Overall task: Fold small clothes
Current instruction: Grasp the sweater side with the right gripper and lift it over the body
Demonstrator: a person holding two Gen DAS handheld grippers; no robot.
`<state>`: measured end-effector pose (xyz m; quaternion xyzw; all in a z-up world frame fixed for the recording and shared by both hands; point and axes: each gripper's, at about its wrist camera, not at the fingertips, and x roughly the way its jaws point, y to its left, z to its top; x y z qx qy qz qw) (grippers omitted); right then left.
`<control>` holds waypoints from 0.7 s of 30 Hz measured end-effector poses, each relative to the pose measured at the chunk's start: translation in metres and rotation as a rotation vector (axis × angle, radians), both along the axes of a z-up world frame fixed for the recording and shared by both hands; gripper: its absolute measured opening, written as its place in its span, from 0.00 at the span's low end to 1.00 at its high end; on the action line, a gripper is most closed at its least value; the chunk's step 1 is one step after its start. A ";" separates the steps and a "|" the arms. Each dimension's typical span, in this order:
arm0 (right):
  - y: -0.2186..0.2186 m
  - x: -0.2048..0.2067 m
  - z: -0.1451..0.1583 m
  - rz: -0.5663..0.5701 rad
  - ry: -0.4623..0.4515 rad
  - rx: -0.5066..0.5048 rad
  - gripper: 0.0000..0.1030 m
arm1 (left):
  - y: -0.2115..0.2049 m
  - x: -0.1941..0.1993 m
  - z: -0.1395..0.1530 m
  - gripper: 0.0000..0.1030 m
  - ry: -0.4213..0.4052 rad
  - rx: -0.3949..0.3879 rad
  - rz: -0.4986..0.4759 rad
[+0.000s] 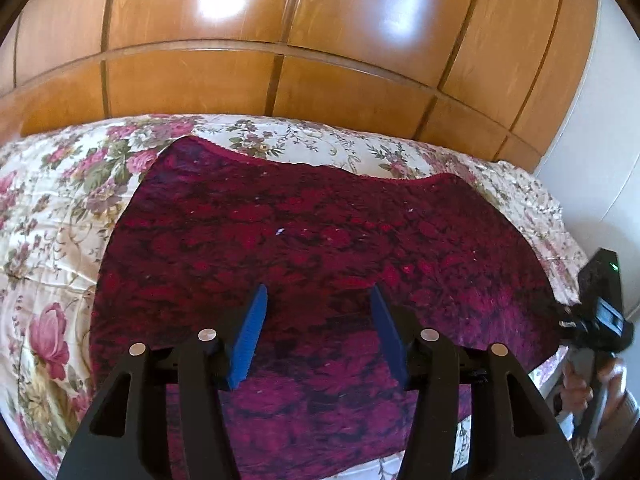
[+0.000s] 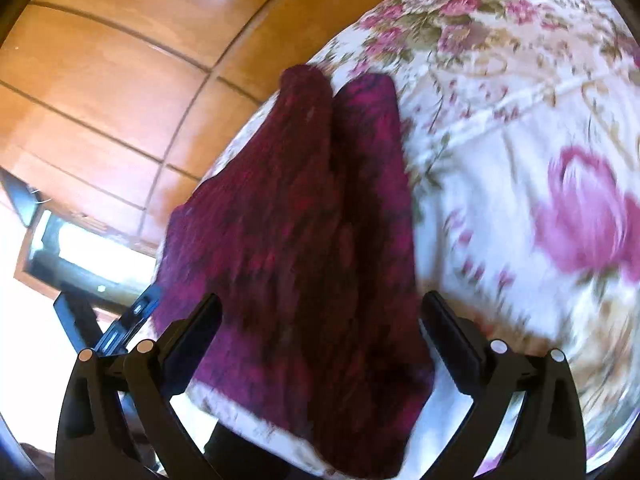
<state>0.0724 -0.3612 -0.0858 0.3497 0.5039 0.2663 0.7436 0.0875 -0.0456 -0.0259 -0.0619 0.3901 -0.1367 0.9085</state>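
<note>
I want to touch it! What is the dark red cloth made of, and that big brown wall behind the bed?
The dark red cloth looks like soft, fuzzy fabric, maybe velvet or plush: its matte surface shows a blotchy raised pattern. The brown wall looks like varnished wood panels: grain lines show, and bright light reflects off the glossy finish.

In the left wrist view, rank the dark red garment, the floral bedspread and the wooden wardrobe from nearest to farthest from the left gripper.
1. Dark red garment, directly under the left gripper.
2. Floral bedspread, around and beyond it.
3. Wooden wardrobe, behind the bed.
</note>
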 end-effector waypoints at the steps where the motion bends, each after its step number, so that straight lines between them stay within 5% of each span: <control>1: 0.003 -0.003 0.001 0.008 -0.007 0.001 0.97 | -0.005 0.000 0.001 0.51 -0.007 0.025 0.005; 10: 0.016 0.007 0.000 -0.003 -0.034 0.047 0.95 | -0.033 0.012 -0.012 0.64 0.005 0.163 0.020; 16: 0.015 0.005 -0.005 -0.016 -0.049 0.060 0.65 | -0.038 0.014 -0.014 0.67 -0.003 0.192 0.030; 21: 0.017 0.009 -0.007 -0.014 -0.052 0.078 0.60 | -0.040 0.014 -0.014 0.67 -0.009 0.201 0.031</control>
